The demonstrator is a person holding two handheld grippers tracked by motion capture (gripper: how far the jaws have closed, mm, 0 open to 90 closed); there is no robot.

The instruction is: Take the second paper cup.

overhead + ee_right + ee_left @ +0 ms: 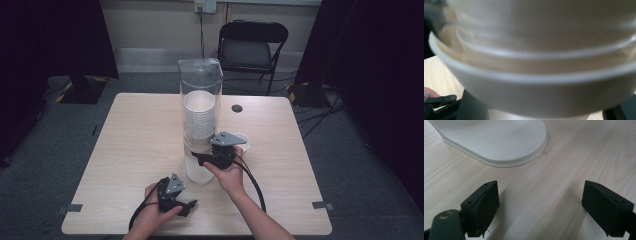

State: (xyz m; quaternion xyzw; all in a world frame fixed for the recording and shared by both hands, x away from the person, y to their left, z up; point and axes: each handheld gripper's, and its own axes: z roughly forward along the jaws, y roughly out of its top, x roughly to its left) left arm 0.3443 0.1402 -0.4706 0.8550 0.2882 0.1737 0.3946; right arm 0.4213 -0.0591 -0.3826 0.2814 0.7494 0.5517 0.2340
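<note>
High view: clear cup dispenser [200, 120] stands mid-table [140, 150], stack of white paper cups [199, 117] inside. Right gripper [202, 159] at the dispenser's lower end, about 4 o'clock of its white base [200, 172]. A single cup [243, 141] sits at 3 o'clock, partly behind the gripper. Left gripper [189, 206] low at 7 o'clock of the base, apart from it.

Left gripper view: jaws spread wide over bare wood, nothing between; base edge [499, 142] at 12 o'clock.

Right gripper view: blurred cup rims [536, 80] very close, jaws at either side; contact can't be told.
</note>
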